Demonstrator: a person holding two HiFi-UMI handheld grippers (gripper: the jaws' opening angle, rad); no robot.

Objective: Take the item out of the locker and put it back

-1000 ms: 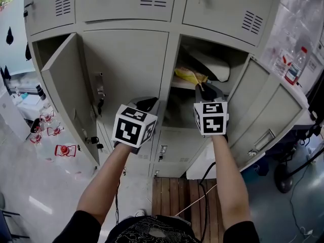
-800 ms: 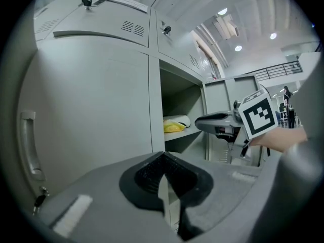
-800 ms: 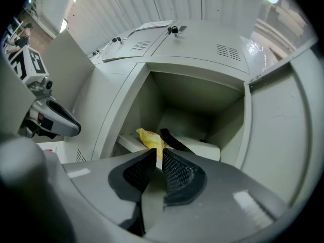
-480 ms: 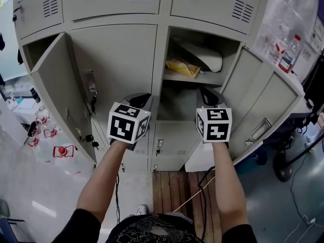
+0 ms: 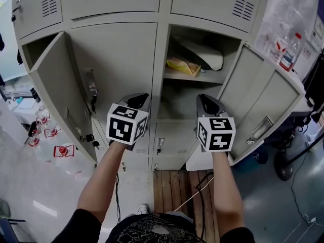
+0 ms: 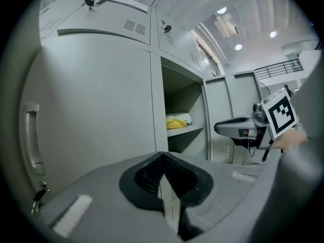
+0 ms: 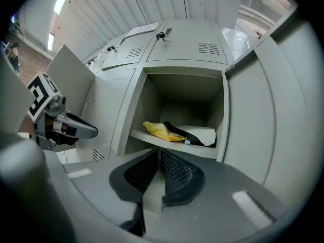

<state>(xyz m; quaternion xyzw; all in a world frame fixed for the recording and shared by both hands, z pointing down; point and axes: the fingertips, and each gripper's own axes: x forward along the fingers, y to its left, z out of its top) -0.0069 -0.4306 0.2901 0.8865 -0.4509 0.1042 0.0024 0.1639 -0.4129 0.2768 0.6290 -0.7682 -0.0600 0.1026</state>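
Head view: our right gripper (image 5: 205, 101) has backed away from the yellow item (image 5: 183, 66) on the locker shelf (image 5: 195, 77). Its jaws and our left gripper's (image 5: 141, 99) are pressed together, empty. We judge the return done.

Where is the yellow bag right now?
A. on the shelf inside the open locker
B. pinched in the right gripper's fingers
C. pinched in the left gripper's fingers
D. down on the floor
A: the yellow bag lies on the shelf inside the open locker, with nothing gripping it.
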